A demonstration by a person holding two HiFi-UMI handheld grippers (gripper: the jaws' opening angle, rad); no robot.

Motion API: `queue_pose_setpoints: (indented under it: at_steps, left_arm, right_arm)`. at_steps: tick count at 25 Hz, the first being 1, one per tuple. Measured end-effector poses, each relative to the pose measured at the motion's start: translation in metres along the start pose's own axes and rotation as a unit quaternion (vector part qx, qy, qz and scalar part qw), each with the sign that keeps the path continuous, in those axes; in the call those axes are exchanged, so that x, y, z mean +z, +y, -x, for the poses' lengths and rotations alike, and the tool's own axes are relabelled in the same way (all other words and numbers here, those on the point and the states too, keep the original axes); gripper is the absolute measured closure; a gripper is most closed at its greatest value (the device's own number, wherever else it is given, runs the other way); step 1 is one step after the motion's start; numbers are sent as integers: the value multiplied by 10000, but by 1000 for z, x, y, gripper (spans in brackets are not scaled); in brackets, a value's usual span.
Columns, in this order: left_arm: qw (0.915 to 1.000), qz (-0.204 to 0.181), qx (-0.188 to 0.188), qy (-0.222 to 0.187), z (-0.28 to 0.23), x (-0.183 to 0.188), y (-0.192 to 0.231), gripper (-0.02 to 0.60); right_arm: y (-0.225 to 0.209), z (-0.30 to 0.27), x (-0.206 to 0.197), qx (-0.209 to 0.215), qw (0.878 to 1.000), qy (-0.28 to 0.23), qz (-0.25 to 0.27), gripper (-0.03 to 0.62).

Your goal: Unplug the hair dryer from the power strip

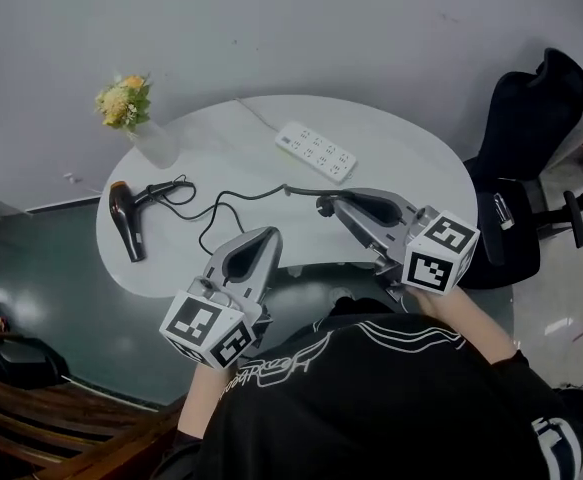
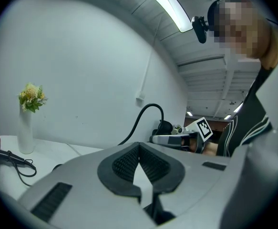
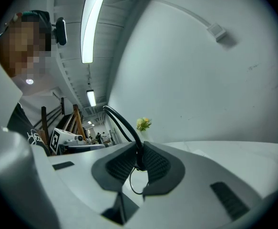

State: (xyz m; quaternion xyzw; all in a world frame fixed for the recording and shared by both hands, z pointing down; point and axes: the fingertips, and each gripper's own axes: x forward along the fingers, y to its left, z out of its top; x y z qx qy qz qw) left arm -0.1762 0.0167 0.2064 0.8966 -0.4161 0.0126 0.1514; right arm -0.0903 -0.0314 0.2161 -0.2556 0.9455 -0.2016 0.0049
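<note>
Just past the person's black shirt, the right gripper pinches the black cord tight near its plug end, away from the power strip, so it looks unplugged, while the left gripper is closed on nothing and the hair dryer lies on the table.

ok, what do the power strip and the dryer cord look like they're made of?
Power strip: probably hard moulded plastic, white and smooth, with crisp edges and recessed sockets.
Cord: likely a rubbery or PVC sheath, matte black; it arches and loops freely.
</note>
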Motion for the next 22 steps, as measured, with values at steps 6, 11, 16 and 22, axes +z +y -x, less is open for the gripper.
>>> queue_pose_setpoints:
  at_steps: [6, 11, 16, 22]
  left_arm:
    - [10000, 42, 33, 47, 2, -5, 6, 580]
    - [9999, 136, 48, 51, 0, -10, 8, 580]
    - [9999, 143, 10, 58, -1, -10, 5, 580]
    - [9999, -1, 80, 84, 5, -6, -4, 580]
  right_arm:
    - [3, -6, -9, -17, 10000, 77, -11, 563]
    - [0, -4, -13, -58, 9999, 101, -27, 563]
    - [2, -3, -11, -64, 9999, 150, 10, 563]
    - [13, 3, -12, 19, 9999, 130, -8, 564]
